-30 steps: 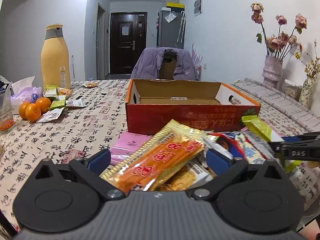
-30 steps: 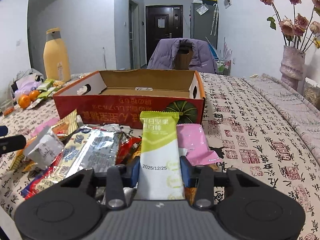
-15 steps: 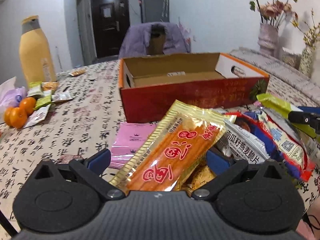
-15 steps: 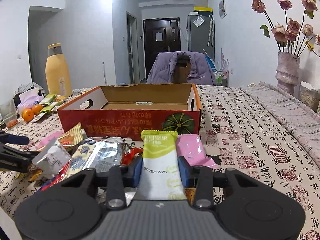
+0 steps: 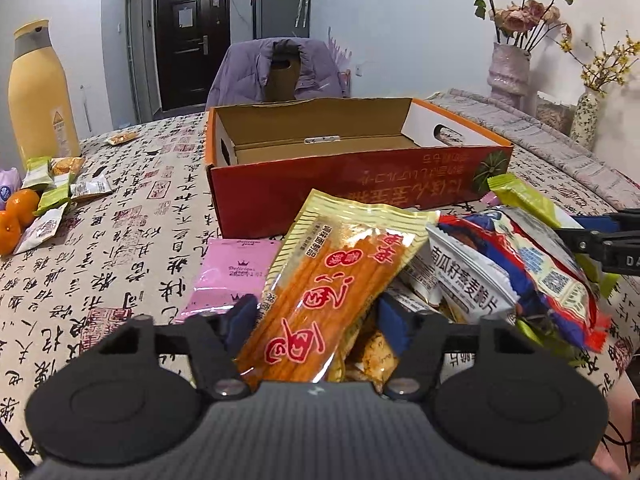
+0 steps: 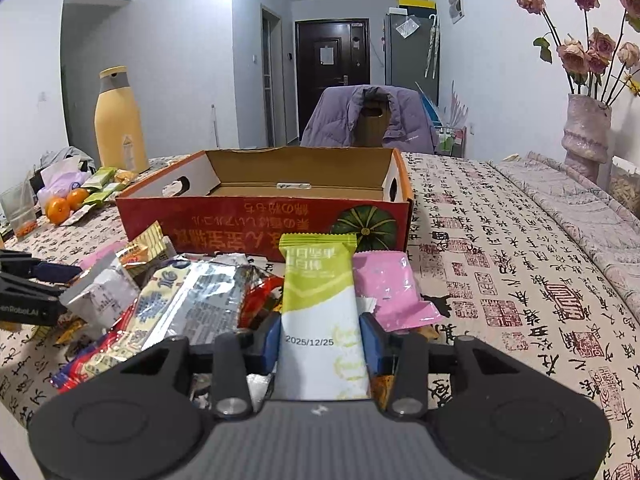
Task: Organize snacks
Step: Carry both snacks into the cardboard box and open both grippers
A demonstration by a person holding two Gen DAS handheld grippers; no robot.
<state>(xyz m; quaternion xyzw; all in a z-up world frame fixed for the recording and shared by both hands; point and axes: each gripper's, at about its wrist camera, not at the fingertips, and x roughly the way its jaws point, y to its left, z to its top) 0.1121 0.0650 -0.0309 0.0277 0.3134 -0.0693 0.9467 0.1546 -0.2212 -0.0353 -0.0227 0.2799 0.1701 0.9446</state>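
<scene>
Left gripper (image 5: 316,316): jaws closing around a long orange-and-gold snack packet (image 5: 328,300) atop the pile before the red cardboard box (image 5: 352,184); right gripper (image 6: 320,340): jaws easing open, green-and-white bar wrapper (image 6: 320,312) upright between them.

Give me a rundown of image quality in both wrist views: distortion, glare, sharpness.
Left wrist view: fisheye bends the walls and darkens the corners; glare streaks the orange snack packet between the left gripper pads; the box is sharp. Right wrist view: same barrel curve; ceiling light blows out the wall top; the date on the green-and-white bar reads clearly; the silver packet reflects light.
</scene>
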